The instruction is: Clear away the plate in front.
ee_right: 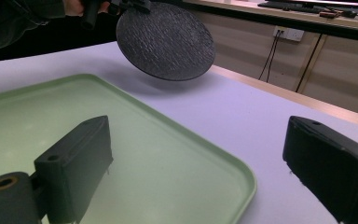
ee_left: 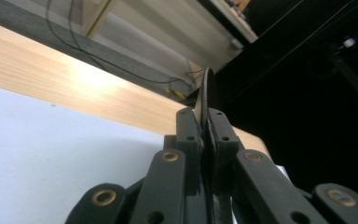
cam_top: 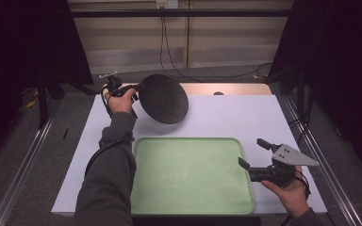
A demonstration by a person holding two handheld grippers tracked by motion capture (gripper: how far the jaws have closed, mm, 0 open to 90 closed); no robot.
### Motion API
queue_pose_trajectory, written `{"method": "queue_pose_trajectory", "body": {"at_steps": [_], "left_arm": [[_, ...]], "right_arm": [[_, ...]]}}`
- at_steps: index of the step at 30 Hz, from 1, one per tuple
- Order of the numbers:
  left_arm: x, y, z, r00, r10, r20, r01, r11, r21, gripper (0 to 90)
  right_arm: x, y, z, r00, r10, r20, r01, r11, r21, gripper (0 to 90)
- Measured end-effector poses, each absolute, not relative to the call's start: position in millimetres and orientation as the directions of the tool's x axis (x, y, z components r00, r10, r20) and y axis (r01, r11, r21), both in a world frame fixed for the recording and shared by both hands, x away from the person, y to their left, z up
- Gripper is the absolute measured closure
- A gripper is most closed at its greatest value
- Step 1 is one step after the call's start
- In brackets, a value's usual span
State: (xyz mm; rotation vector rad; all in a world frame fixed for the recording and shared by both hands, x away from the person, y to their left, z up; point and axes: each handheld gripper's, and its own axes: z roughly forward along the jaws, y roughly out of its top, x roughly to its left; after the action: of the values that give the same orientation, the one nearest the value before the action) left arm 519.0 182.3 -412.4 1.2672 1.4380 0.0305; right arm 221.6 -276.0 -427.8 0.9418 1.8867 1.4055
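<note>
Left gripper view caught the left gripper clamped on the rim of a thin black disc, its jaws pressed tight on either side of the edge, which ran up between them almost edge-on. Seen from the high view, that gripper held the round, rough-textured disc tilted and clear of the white table, above its far left part and just beyond the far edge of the green tray. The right gripper view placed the disc in the air over the tabletop, its shadow falling on the white surface near the tray's rim. The right gripper, nothing between its jaws, waited with them spread wide beside the tray's right edge, near the table's front right corner. The step in hand looked like the carrying of the disc, lifted and not yet set down, with the bare tray the likely place for it. The next move would probably call for swinging the disc toward the person and over the tray, levelling it from its tilt, lowering it until it lay flat, and only then easing the grip on the rim.
</note>
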Motion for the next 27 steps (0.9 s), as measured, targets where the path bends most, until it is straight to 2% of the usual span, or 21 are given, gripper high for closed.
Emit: {"method": "queue_pose_trajectory", "body": {"at_steps": [8, 15, 27], "left_arm": [[515, 178, -407, 0.253, 0.652, -0.715, 0.688, 0.399, 0.607, 85.3], [509, 175, -401, 0.307, 0.613, -0.728, 0.726, 0.344, 0.596, 85.2], [496, 165, -386, 0.382, 0.600, -0.703, 0.723, 0.281, 0.632, 85.5]], "right_arm": [[221, -276, -427, -0.577, 0.815, -0.061, 0.180, 0.199, 0.963, 7.5], [221, -276, -427, -0.576, 0.815, -0.063, 0.182, 0.203, 0.962, 7.4], [220, -276, -427, -0.578, 0.814, -0.058, 0.180, 0.197, 0.964, 7.4]]}}
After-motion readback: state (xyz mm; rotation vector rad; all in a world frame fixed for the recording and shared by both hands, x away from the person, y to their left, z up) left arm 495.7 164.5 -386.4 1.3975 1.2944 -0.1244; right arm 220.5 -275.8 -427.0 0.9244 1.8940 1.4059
